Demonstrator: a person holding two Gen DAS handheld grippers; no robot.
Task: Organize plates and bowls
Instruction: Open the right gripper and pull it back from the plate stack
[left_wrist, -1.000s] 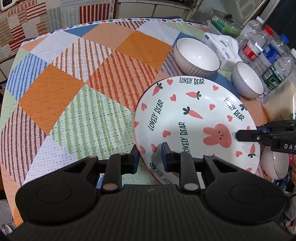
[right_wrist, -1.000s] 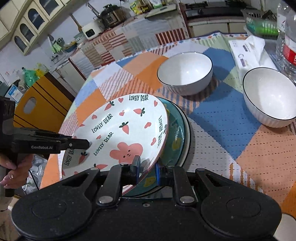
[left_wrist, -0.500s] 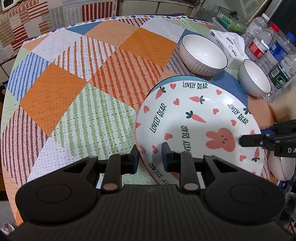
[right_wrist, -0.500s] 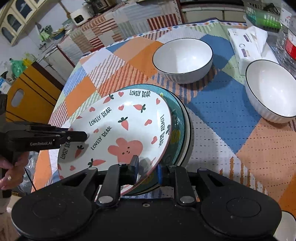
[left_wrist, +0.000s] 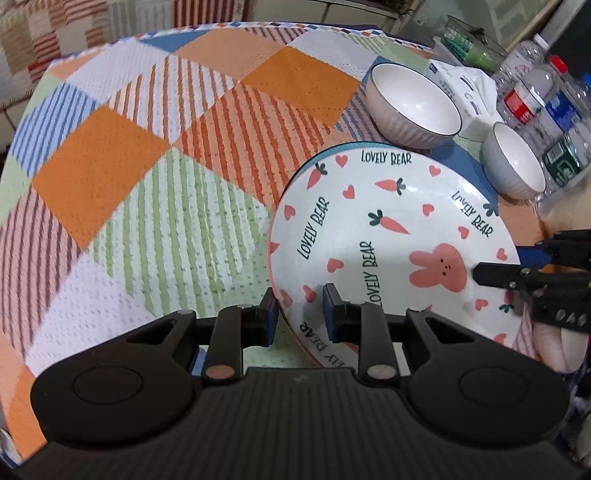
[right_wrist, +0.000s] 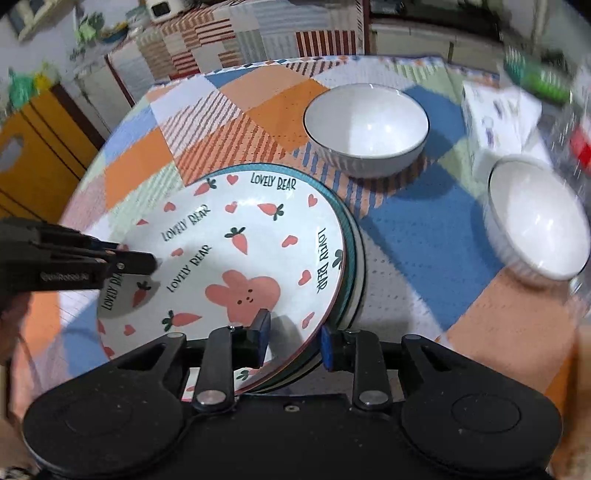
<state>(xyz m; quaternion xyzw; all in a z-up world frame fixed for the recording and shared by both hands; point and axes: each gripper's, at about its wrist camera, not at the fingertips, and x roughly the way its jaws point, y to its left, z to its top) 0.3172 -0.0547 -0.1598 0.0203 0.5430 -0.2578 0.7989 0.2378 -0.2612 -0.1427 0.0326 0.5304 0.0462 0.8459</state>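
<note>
White rabbit plate (right_wrist: 236, 258) rests atop the teal plate (right_wrist: 349, 236), bowls (right_wrist: 365, 129) at one o'clock. My right gripper (right_wrist: 293, 339) straddles its rim, fingers apart. My left gripper (left_wrist: 299, 314) likewise spans the opposite rim; grip unclear.

Plates stacked near one edge of the table, bowls and bottles farther along.

The rabbit plate (right_wrist: 236, 258) lies on top of a stack of plates (right_wrist: 352, 266) close to the near edge of the table (left_wrist: 147, 184). The left gripper (left_wrist: 299, 310) straddles the top plate's rim on one side, and the right gripper (right_wrist: 293, 338) straddles the rim on the opposite side. Behind the stack sits one bowl (right_wrist: 365, 129), with a second bowl (right_wrist: 535, 229) to its right, apart from it. A tissue pack (left_wrist: 469, 96) lies behind and between the two bowls. Water bottles (left_wrist: 535, 107) stand at the table's far right edge, just beside the second bowl.
</note>
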